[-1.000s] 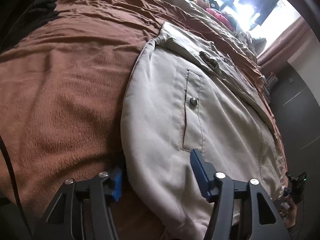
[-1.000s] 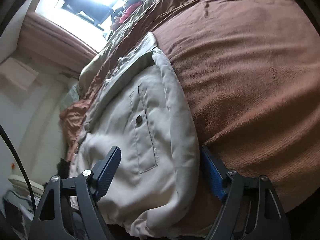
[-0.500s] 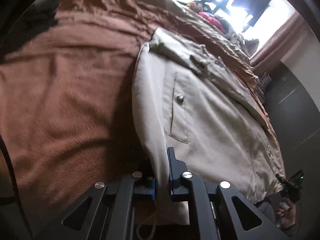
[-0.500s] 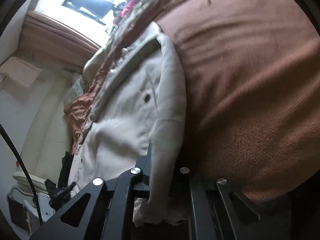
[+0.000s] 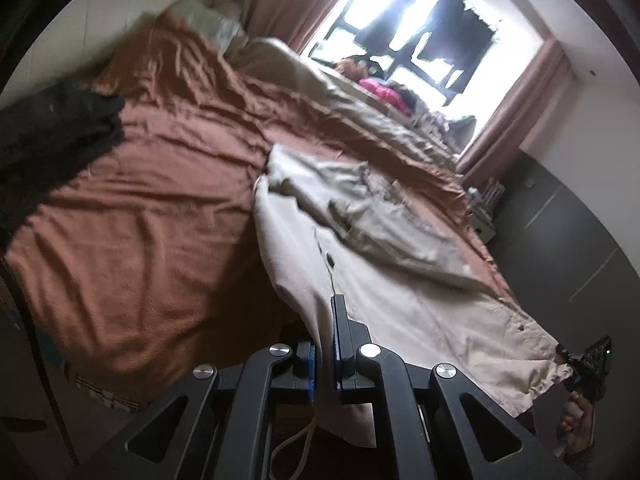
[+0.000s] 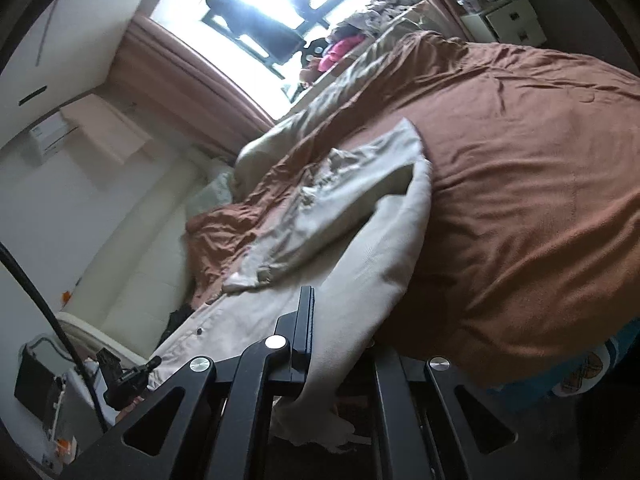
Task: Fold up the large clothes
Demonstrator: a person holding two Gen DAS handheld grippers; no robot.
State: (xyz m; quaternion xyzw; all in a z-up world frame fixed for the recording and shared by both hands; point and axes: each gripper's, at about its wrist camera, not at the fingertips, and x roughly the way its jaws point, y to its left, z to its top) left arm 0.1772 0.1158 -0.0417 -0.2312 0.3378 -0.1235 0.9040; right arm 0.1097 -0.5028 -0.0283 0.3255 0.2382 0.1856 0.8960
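A large beige jacket (image 5: 400, 292) lies across a bed with a brown blanket (image 5: 152, 216). Its hem is lifted and stretched taut between the two grippers. My left gripper (image 5: 326, 336) is shut on the jacket's hem at one bottom corner. My right gripper (image 6: 320, 344) is shut on the hem of the jacket (image 6: 352, 248) at the other corner; only its left finger (image 6: 305, 324) shows, the cloth hides the other. The right gripper also shows in the left wrist view (image 5: 588, 364), at the hem's far end. The left gripper shows small in the right wrist view (image 6: 124, 372).
A dark garment (image 5: 56, 128) lies on the blanket's far left. Crumpled beige bedding (image 5: 360, 112) and a pink item (image 5: 380, 90) lie toward the bright window (image 5: 424, 32). A dark wardrobe (image 5: 568, 232) stands beside the bed. A white wall (image 6: 80, 184) bounds the other side.
Both grippers went from open around the jacket's hem to shut on it, then rose and pulled back. The hem now hangs lifted off the bed and the upper jacket has rumpled.
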